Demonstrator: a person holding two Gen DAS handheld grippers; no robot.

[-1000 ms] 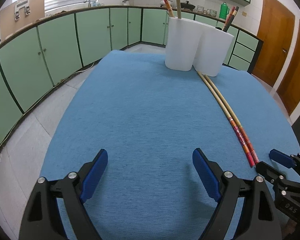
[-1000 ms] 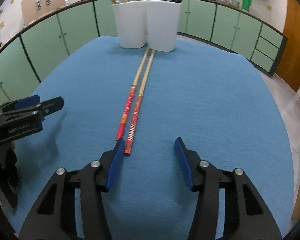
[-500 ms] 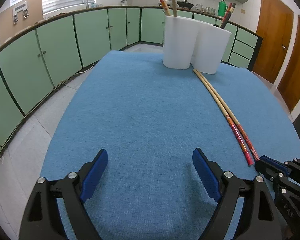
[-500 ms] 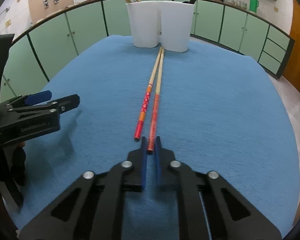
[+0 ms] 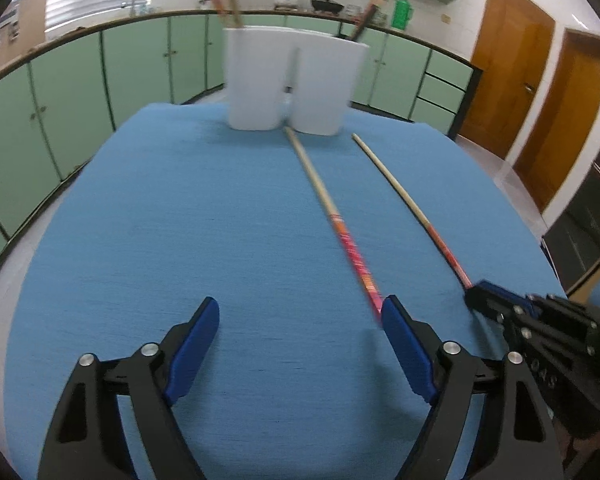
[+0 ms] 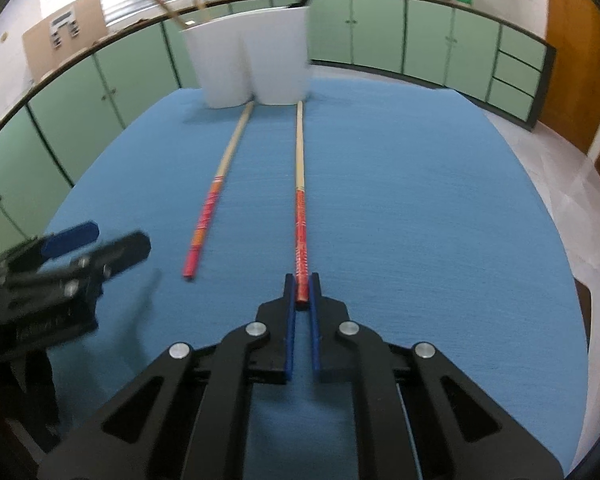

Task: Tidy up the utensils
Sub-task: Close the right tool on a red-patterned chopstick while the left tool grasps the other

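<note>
1. your right gripper point(image 6: 302, 285) has clamped on the red end of one chopstick point(image 6: 300, 200); a second ago its fingers stood apart around the pair's ends.
2. that grip has pulled the pair apart. the sticks lay touching side by side; now the held one runs straight to 12 o'clock from the right wrist, and the other chopstick point(image 6: 214, 196) lies apart at about 11 o'clock.
3. your left gripper point(image 5: 300, 344) has slid toward the free stick. its fingers are apart and closing, nothing between them yet; the stick's red end point(image 5: 374, 298) sits just beside the right pad, at about 1 o'clock.
4. both sticks lie on the blue cloth point(image 5: 160, 220), tips toward the white holder point(image 5: 292, 84) at 12 o'clock.
5. one stick looks secured, so it can go to the holder; the free one wants centring between your left pads first.
</note>
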